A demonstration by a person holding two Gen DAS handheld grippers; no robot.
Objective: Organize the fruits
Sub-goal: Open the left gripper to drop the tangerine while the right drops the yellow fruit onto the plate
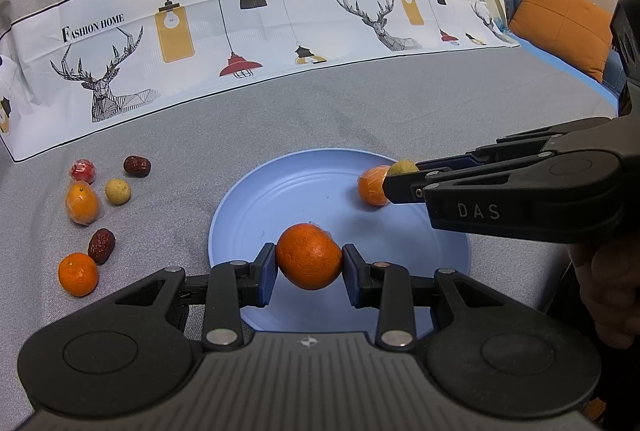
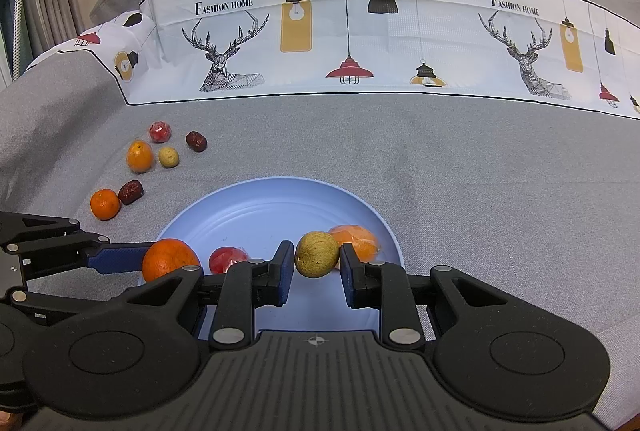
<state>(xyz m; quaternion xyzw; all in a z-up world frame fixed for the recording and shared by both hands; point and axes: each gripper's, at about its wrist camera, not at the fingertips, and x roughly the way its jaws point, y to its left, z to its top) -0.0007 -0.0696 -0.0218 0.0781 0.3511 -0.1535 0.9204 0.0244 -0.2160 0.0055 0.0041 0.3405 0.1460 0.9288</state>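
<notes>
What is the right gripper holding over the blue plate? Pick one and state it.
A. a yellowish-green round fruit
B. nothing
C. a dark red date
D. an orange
A: in the right wrist view the right gripper is closed on the yellowish-green fruit above the blue plate, while the left gripper holds the orange.

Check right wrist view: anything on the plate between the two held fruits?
Yes: a red wrapped fruit lies on the blue plate between the left gripper's orange and the right gripper's yellow-green fruit.
</notes>
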